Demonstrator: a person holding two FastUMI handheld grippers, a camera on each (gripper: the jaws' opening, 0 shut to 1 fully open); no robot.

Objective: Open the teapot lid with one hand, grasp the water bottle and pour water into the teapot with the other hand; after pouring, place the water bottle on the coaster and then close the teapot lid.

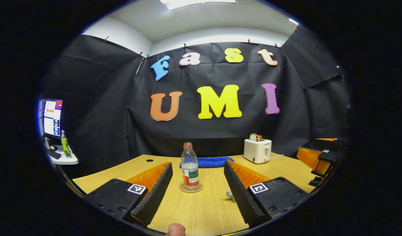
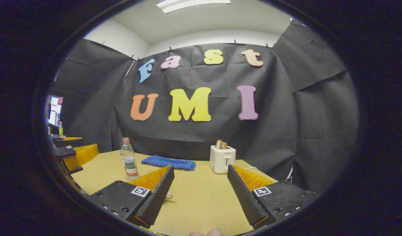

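Toaster (image 1: pixel 257 150) and blue towel (image 1: pixel 207 161) stand behind water bottle (image 1: pixel 190 168) on coaster (image 1: pixel 191 188); both grippers spread wide, empty.

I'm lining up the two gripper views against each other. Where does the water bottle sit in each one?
Left gripper view: water bottle stands centre, on the coaster, between the open fingers.
Right gripper view: water bottle stands left of centre, beyond the left finger.
Shared landmark: the white toaster, right of the bottle.
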